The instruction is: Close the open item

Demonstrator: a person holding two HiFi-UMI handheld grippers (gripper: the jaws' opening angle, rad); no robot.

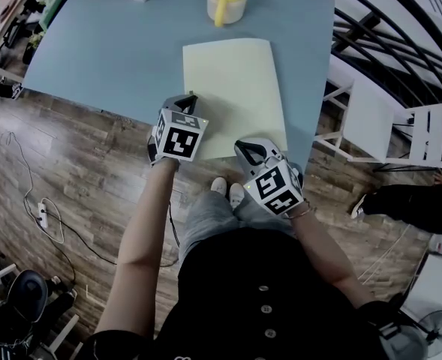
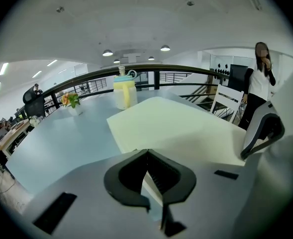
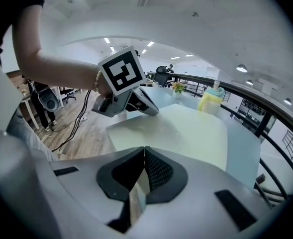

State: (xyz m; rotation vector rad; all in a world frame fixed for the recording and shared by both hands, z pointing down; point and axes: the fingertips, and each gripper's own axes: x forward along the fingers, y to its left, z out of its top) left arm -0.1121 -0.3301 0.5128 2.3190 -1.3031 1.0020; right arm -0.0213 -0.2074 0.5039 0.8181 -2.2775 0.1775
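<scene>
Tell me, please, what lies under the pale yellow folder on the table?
Only the blue table shows, beside and beyond the pale yellow folder, which lies flat. Whatever is beneath or inside it is covered and cannot be seen.

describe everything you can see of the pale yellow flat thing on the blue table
It looks like a thin pale yellow folder: plain, matte, with rounded corners. It lies flat, no leaf raised, on the blue table, and its near edge reaches the table's near edge. The left gripper, tongs shut, is at its near left edge. The right gripper, tongs shut, is at its near edge. Whether either pinches it is unclear.
</scene>
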